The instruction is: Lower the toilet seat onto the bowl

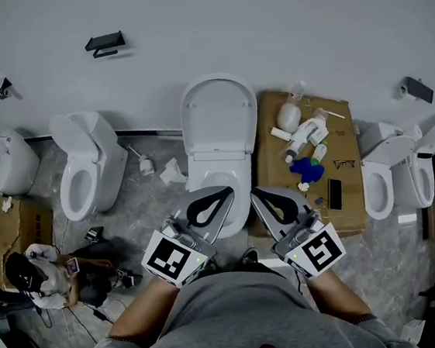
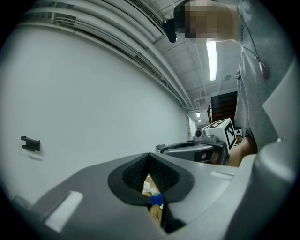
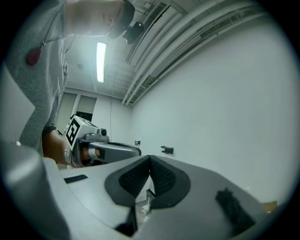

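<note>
Seat of the middle toilet stands upright against the wall at the floor's far edge; I cannot tell seat from lid there. It looks not yet lowered, so the whole swing down onto the bowl seems left. The left gripper and right gripper hang over the bowl's front, clear of the seat, and hide the bowl's inside. A box beside the toilet carries bottles and a blue thing.

Left gripper view: jaws together, empty, the blue thing glimpsed beneath them.

Right gripper view: jaws together, nothing between them.
</note>
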A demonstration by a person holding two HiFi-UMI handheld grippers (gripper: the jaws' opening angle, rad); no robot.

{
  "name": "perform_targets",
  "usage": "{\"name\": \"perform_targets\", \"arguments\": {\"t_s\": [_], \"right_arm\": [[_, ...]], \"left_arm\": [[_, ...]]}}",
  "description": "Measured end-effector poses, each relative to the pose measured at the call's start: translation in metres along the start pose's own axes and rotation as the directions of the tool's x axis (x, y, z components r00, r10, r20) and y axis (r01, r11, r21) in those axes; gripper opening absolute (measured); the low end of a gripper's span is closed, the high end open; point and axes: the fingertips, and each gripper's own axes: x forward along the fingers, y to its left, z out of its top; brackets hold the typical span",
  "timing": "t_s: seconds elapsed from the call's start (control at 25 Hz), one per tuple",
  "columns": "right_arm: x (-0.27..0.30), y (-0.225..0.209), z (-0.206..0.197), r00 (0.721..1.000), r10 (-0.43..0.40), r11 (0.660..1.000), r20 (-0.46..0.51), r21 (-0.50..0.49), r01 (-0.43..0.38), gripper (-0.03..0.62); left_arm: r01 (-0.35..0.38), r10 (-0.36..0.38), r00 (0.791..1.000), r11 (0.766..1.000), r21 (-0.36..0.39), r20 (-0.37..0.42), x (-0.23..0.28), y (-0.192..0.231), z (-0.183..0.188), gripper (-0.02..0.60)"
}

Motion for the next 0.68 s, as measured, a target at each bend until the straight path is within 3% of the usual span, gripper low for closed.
{"name": "perform_targets", "arguments": {"t_s": [0.68], "right_arm": [[0.0061, -0.0018, -0.0025, 1.000, 0.028, 1.000, 0.000, 0.003, -0.028, 0.015]], "left_arm": [[-0.015, 0.013, 1.000, 0.997, -0.080, -0.019, 0.0018, 0.0028, -0.0024, 0.008]]}}
